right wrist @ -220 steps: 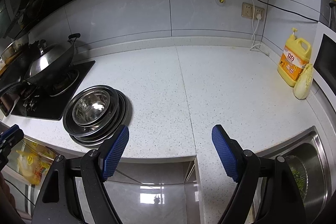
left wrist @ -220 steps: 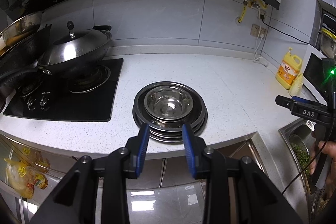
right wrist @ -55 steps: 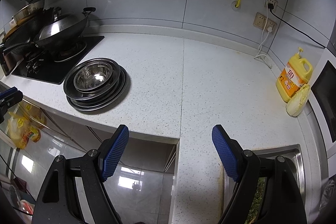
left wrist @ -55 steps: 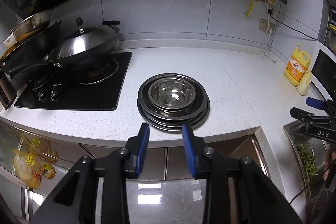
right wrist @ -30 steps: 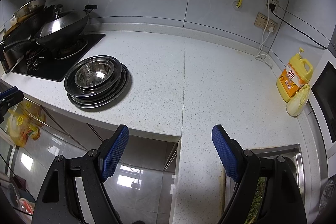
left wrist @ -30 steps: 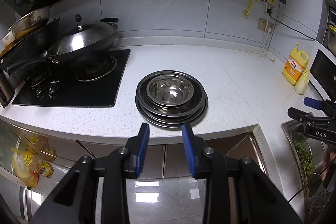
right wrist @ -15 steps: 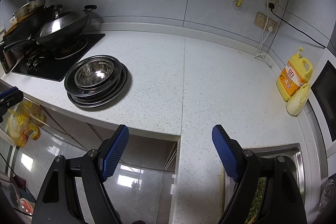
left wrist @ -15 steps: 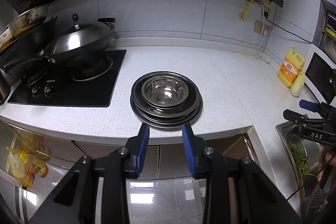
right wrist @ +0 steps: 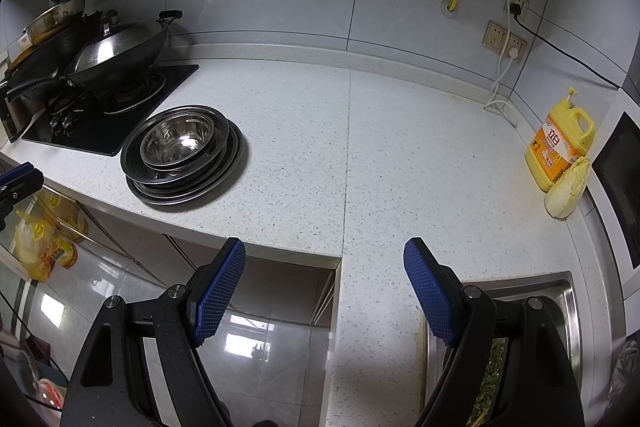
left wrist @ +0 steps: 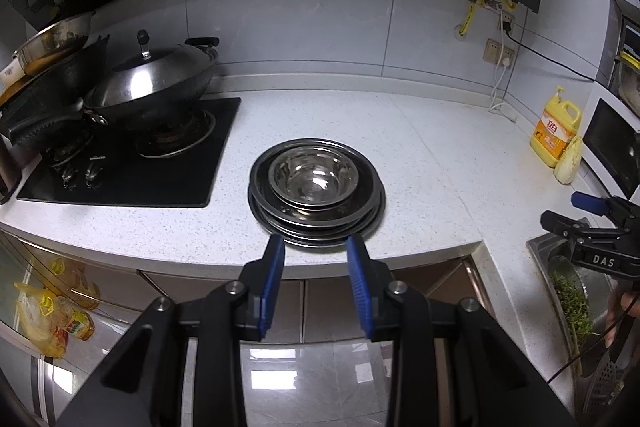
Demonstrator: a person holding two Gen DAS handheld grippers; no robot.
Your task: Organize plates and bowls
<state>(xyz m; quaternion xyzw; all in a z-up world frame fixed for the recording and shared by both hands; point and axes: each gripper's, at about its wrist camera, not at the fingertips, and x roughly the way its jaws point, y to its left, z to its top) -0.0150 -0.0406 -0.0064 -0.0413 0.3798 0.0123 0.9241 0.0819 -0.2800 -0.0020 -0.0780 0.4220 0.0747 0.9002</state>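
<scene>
Risk first, judged from how things lie. The stack (left wrist: 316, 195), a steel bowl (left wrist: 313, 179) nested on several steel plates (left wrist: 352, 223), sits at centre frame in the left view, close to the front edge of the bench (left wrist: 420, 155). Polished steel on steel is slick: a pinch on the bowl's thin rolled rim could slide off, or drag a plate along, and a nudge toward the edge could send the pile onto the tiled floor. At upper left the lidded wok (left wrist: 152, 83) on the black glass hob (left wrist: 120, 167) stands near enough to be clipped by a wide swing.

The left tongs (left wrist: 316, 247), at lower centre, stand partly spread with nothing between their ribbed blue pads, just short of the stack. In the right view the stack (right wrist: 182, 155) lies at left-centre; the right tongs (right wrist: 324, 259), at the bottom, gape wide and empty over the speckled white bench edge. At far right stand a yellow plastic jug (right wrist: 560, 143) and a pale cabbage (right wrist: 568, 195).
</scene>
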